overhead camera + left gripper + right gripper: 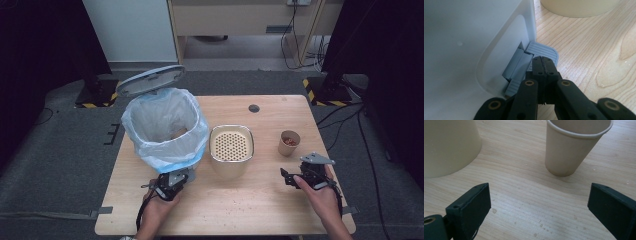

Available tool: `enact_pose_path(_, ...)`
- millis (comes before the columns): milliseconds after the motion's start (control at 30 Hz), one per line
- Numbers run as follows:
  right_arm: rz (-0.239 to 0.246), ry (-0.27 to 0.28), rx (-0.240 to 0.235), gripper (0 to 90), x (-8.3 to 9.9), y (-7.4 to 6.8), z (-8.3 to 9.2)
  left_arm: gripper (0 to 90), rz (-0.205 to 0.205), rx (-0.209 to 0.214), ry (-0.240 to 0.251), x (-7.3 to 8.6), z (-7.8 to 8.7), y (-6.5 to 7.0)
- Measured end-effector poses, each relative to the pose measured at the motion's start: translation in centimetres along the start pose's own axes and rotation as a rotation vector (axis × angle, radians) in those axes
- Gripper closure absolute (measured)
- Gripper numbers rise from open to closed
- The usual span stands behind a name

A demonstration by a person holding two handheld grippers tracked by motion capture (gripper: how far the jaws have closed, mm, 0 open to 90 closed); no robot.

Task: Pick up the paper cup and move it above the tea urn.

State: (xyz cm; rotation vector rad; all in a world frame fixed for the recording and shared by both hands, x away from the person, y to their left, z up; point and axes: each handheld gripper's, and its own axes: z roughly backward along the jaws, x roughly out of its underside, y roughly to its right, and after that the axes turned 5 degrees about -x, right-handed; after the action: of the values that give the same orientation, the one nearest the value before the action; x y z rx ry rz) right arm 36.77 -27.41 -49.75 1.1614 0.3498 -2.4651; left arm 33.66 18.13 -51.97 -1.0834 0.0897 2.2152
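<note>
Over the table from up high, we've got a pedal bin (165,127) with a blue-edged liner on the left, its lid (150,80) tipped up and open, a cream container with a perforated insert (230,150) just beside it, and a small paper cup (289,142) with something brownish inside, well apart to the right. Our left gripper (176,179) sits at the foot of the bin, and the right gripper (290,178) hangs near the cup, a bit short of it. Left gripper view next: jaws clenched tight with nothing between them, tips pressing down on the grey ribbed pedal (543,51) at the bin's white wall (469,45), so that's what seems to be keeping the lid up. Best keep steady weight near the pedal's middle so the tips don't slide off its rounded front edge. Right gripper view: jaws spread wide and released, the paper cup (574,147) straight ahead between them but farther off, upright on the wood. We'd go in level, grab mid-wall, and squeeze gently since paper crushes. Room is fine: bare table around the cup, though the cream container (449,145) sits on the path to the bin, and the table's right edge is near.
</note>
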Motion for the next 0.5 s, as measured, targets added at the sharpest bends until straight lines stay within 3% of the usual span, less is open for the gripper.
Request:
enact_pose_path(200, -0.014, -0.013, 0.017, 6.3, -1.3, 0.9, -0.2, 89.2, 0.000, 0.000, 0.000, 0.0, 0.0, 0.0)
enact_pose_path(500, -0.077, 0.004, 0.045, 9.9, -2.5, 2.7, -2.4, 89.2, 0.004, 0.002, 0.002, 0.0, 0.0, 0.0)
